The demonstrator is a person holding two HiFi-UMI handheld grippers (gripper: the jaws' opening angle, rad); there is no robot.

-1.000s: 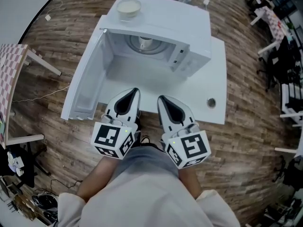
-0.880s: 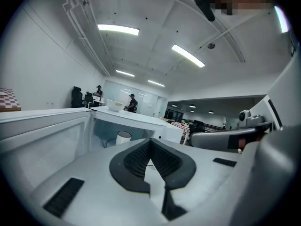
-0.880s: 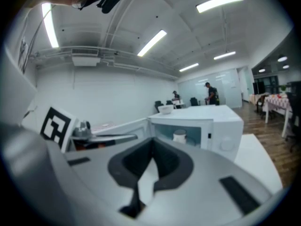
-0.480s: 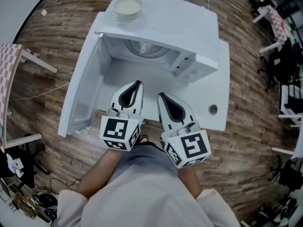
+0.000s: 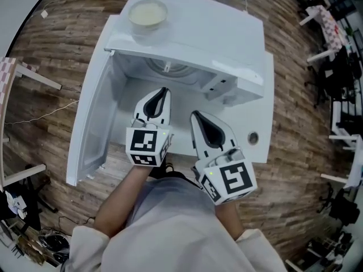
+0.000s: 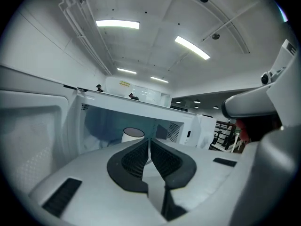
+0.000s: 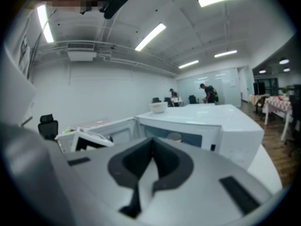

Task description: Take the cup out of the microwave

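- Carrying the microwave (image 5: pixel 210 33) on a white worktop (image 5: pixel 265 112), with its door (image 5: pixel 91 129) swung wide to the left, likely for a clear reach into the cavity.
- Pointing the left gripper (image 5: pixel 160 92) at the cavity mouth, jaws pressed together on nothing, probably lining up on the cup.
- Holding the right gripper (image 5: pixel 195 115) just beside it, likewise pressed together and empty.
- Resting a bowl (image 5: pixel 147 14) on the microwave roof.
- Standing the cup (image 6: pixel 132 135) upright deep inside, untouched, showing only its rim and upper wall, with the rest hidden behind the jaws.

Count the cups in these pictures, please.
1: a white cup stands inside the open microwave. Part of its inside is hidden, so another may be there.
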